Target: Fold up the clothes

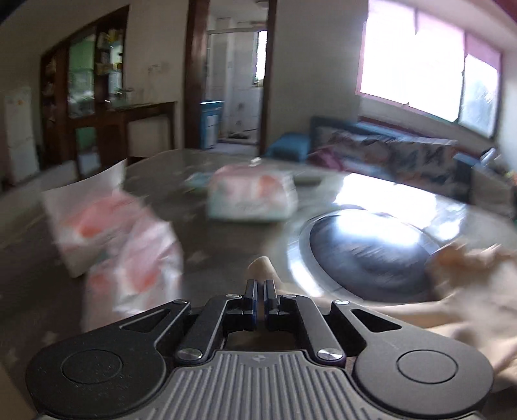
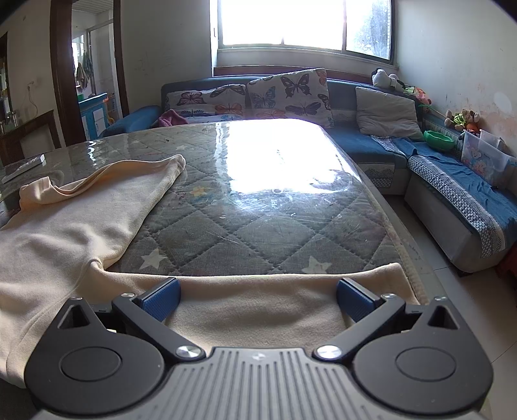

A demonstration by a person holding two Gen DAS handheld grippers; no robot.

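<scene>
My left claw [image 1: 260, 292] is showing its two fingers nearly pressed together, with a bit of cream cloth poking up just beyond the tips, so I am reading it as pinching the cream garment [image 1: 465, 290], though the whole left view is smeared with blur. The garment is trailing off to the right of that claw as a pale, crumpled mass beside a dark round glossy disc [image 1: 365, 255] on the table. To the left of the claw, soft white packs with pink print [image 1: 122, 245] are lying on the table, and another pack [image 1: 252, 197] is sitting farther back. My right claw [image 2: 258, 299] is standing wide, its blue pads [image 2: 163, 299] spread far apart with nothing between them, and it is hovering over the garment's near edge. From there the garment [image 2: 64, 232] is spreading flat across the left part of the quilted table cover [image 2: 245, 226], with one sleeve [image 2: 139, 171] reaching away toward the middle. A blue sofa [image 2: 371, 145] with butterfly cushions [image 2: 290, 93] is sitting behind the table under a bright window [image 2: 300, 22].
</scene>
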